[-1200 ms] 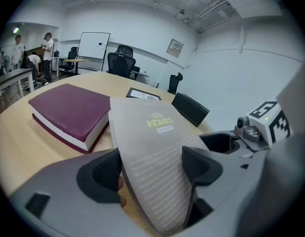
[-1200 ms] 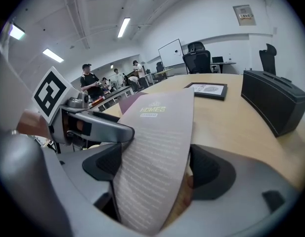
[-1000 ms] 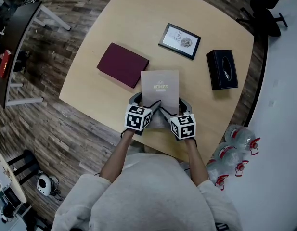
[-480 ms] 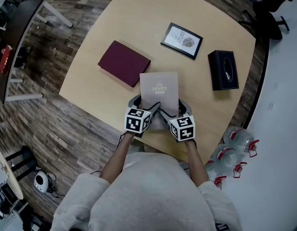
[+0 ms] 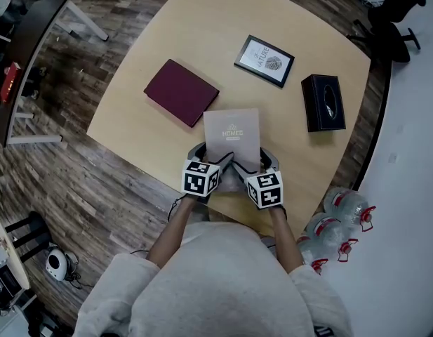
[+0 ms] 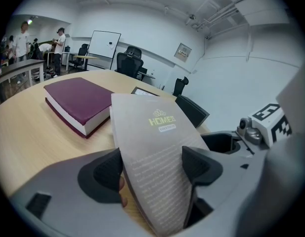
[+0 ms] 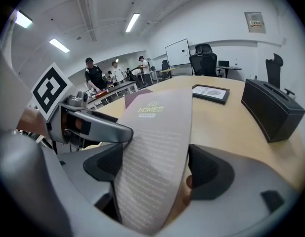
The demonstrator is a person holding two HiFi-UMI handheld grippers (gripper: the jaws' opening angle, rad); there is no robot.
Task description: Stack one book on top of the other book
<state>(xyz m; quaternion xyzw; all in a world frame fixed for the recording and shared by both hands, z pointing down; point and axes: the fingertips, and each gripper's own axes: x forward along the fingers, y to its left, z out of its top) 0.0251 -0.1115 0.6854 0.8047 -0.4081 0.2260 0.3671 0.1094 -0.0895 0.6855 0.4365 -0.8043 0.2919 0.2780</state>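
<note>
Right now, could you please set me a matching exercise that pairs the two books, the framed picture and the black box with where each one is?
Things:
1. grey book
2. maroon book
3. framed picture
4. black box

Places:
A. flat on the table, leftmost in the head view
B. gripped by the left gripper and right gripper
C. near the table's right edge in the head view
D. lying farthest from the person

Pairs: 1-B, 2-A, 3-D, 4-C

The grey book point(image 5: 233, 135) between the left gripper point(image 6: 152, 169) and the right gripper point(image 7: 157, 167) bears pale yellow-green lettering. Beyond the left gripper, the maroon book point(image 5: 181, 92) shows cream page edges. Black-and-white square markers point(image 5: 201, 177) pattern each gripper. The table point(image 5: 202, 34) is pale wood.
</note>
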